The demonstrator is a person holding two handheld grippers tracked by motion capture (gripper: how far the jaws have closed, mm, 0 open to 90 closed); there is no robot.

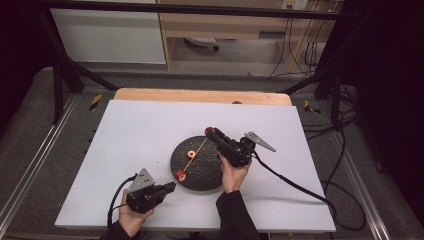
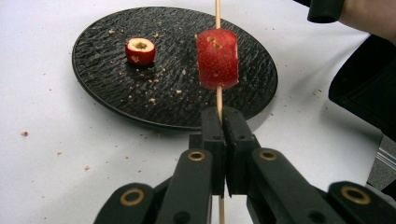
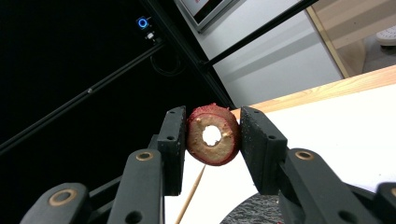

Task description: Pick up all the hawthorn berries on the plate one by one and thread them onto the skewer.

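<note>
A black round plate (image 1: 205,172) sits mid-table. My left gripper (image 1: 172,186) (image 2: 219,122) is shut on the near end of a thin wooden skewer (image 2: 218,97) that slants up over the plate. One red cored fruit piece (image 2: 217,58) (image 1: 181,175) is threaded on the skewer just past the jaws. A second red piece (image 2: 140,50) (image 1: 190,153) lies on the plate (image 2: 116,93) beside the stick. My right gripper (image 1: 210,132) (image 3: 212,137) is shut on a third cored red fruit ring (image 3: 212,135), held above the plate's far edge, with the skewer (image 3: 191,193) just below it.
Crumbs are scattered over the plate and the white table top (image 1: 140,135). A wooden strip (image 1: 200,95) borders the far edge. Black frame bars and cables (image 1: 295,185) run around the right side. A dark sleeve (image 2: 364,88) lies right of the plate.
</note>
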